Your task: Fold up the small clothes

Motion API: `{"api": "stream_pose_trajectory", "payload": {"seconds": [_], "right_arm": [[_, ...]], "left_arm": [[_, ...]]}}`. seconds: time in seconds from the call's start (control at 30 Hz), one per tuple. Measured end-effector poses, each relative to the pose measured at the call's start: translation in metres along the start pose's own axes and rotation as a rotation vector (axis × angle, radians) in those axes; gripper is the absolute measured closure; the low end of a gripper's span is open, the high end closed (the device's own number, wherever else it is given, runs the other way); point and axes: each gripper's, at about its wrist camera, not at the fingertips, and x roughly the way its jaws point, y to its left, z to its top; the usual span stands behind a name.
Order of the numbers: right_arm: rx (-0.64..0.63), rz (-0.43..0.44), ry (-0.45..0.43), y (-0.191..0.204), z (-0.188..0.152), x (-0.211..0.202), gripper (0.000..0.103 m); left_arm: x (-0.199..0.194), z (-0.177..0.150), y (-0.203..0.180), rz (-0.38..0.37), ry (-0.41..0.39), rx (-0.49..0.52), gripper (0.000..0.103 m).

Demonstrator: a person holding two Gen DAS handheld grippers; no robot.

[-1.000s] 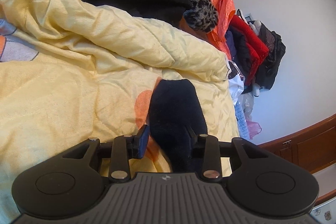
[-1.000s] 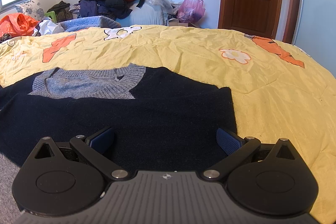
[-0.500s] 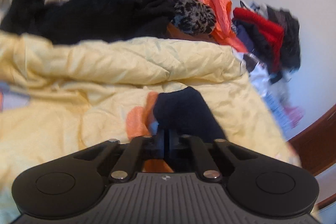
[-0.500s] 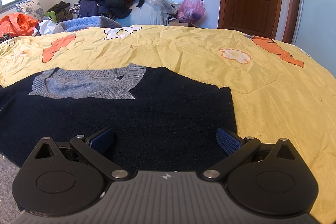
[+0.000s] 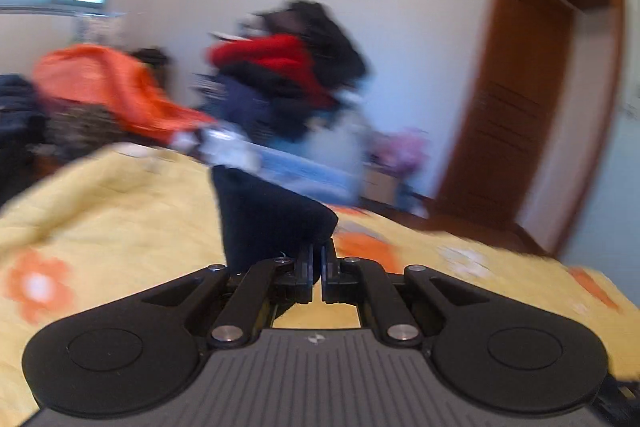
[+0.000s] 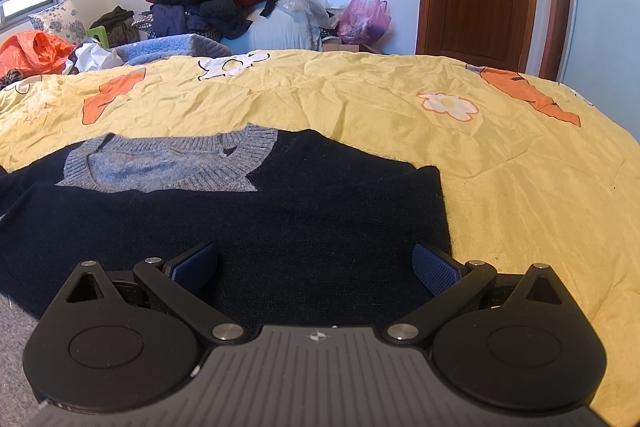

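Currently left gripper (image 5: 316, 263) is pinching a dark sleeve (image 5: 264, 223) lifted off the yellow quilt (image 6: 400, 99); right gripper (image 6: 316, 263) is hovering spread over the navy sweater (image 6: 240, 223). Risk: thin pinch slipping mid-swing, sleeve dropping bunched.

Black ribbed grippers, silver screws, blue textured fingers (image 6: 436, 269).

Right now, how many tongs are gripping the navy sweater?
1. The left tongs pinch a raised sleeve of the navy sweater; the right tongs hang open over its body, gripping nothing.
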Motion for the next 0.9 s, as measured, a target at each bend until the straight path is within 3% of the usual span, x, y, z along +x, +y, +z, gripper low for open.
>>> {"api": "stream_pose_trajectory", "payload": {"seconds": [0.1, 0.23, 0.43, 0.53, 0.6, 0.73, 0.83, 0.9], "right_arm": [[0.008, 0.006, -0.003, -0.001, 0.000, -0.001, 0.000], [0.016, 0.011, -0.004, -0.003, -0.001, -0.001, 0.000], [0.016, 0.012, -0.005, -0.004, 0.000, -0.001, 0.000], [0.019, 0.014, -0.007, -0.004, 0.000, -0.001, 0.000], [0.015, 0.010, -0.005, -0.003, 0.000, -0.001, 0.000], [-0.013, -0.012, 0.004, 0.002, 0.000, 0.000, 0.000], [-0.046, -0.037, 0.018, 0.009, 0.003, 0.003, 0.001], [-0.061, -0.089, 0.036, 0.022, 0.018, -0.001, 0.011]], "left_arm": [[0.013, -0.050, -0.044, -0.121, 0.136, 0.004, 0.099], [0.032, -0.108, -0.074, -0.122, 0.294, 0.032, 0.099], [0.016, -0.112, -0.078, -0.144, 0.363, 0.129, 0.093], [-0.006, -0.114, -0.064, -0.085, 0.350, 0.069, 0.072], [-0.023, -0.126, -0.054, -0.022, 0.331, 0.018, 0.030], [-0.045, -0.139, -0.047, 0.004, 0.267, 0.004, 0.027], [-0.041, -0.140, -0.046, 0.039, 0.262, -0.006, 0.013], [-0.038, -0.138, -0.048, 0.027, 0.267, 0.002, 0.005]]}}
